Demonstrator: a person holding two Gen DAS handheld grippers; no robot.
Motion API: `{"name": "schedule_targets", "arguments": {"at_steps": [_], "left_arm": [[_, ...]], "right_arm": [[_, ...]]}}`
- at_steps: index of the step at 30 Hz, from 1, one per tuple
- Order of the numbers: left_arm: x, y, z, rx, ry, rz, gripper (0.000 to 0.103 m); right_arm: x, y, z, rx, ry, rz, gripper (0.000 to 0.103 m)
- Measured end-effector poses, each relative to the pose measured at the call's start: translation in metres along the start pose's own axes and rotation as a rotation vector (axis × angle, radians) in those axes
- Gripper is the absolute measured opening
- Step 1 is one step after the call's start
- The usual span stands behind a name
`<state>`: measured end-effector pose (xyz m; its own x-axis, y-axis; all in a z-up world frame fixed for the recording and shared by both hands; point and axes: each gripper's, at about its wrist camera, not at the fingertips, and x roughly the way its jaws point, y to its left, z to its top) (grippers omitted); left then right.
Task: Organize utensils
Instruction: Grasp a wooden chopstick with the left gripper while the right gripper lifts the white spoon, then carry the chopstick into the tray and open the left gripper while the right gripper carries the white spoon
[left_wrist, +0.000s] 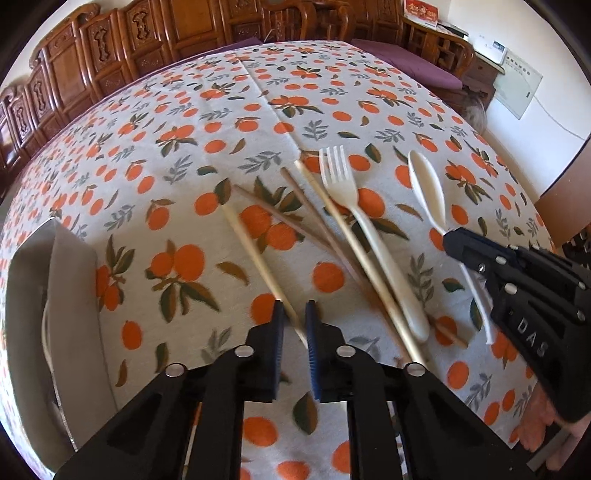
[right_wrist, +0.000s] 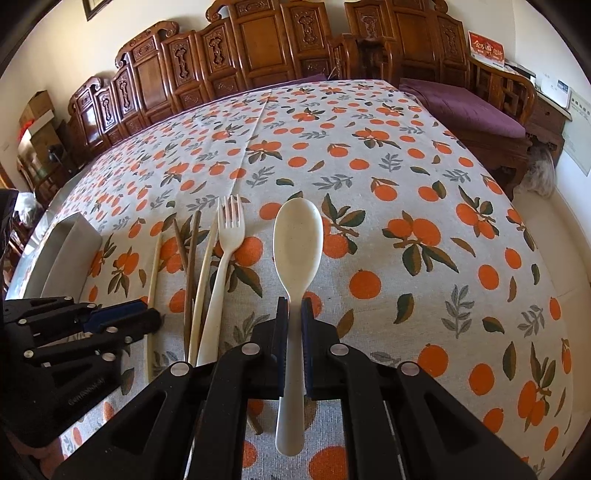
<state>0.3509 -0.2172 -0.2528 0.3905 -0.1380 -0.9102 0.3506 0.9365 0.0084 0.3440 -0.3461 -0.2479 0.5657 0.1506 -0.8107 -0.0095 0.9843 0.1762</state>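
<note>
My right gripper (right_wrist: 294, 306) is shut on the handle of a cream plastic spoon (right_wrist: 297, 236), whose bowl points away over the orange-print tablecloth. The left wrist view shows the spoon (left_wrist: 426, 184) and the right gripper (left_wrist: 454, 240) at its right side. My left gripper (left_wrist: 295, 310) points steeply down, its pads closed on a pale chopstick (left_wrist: 251, 251). From the right wrist, this gripper (right_wrist: 155, 319) sits at the left with that chopstick (right_wrist: 155, 266) between its fingertips. A cream fork (left_wrist: 338, 181), two brown chopsticks (left_wrist: 291, 192) and another pale chopstick (left_wrist: 354, 251) lie loose between the grippers.
A grey metal tray (left_wrist: 70, 295) stands at the table's left edge. Carved wooden chairs (right_wrist: 258, 44) line the far side, and a bench with a purple cushion (right_wrist: 465, 107) is at the right. The cloth drops off at the right edge (right_wrist: 554, 258). A person's hand (left_wrist: 546, 406) holds the right gripper.
</note>
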Motion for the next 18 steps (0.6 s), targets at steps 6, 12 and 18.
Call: {"name": "schedule_targets", "arguments": {"at_steps": [6, 12, 18], "left_arm": [[-0.014, 0.013, -0.011, 0.024, -0.02, 0.027, 0.004], [-0.041, 0.027, -0.017, 0.029, -0.059, 0.036, 0.004], [-0.074, 0.044, -0.02, 0.023, -0.109, 0.046, 0.004]], "right_arm": [[-0.002, 0.009, -0.002, -0.028, 0.0, 0.002, 0.008], [-0.01, 0.019, -0.001, -0.058, -0.018, 0.005, 0.008], [-0.026, 0.032, 0.004, -0.098, -0.045, 0.003, 0.008]]}}
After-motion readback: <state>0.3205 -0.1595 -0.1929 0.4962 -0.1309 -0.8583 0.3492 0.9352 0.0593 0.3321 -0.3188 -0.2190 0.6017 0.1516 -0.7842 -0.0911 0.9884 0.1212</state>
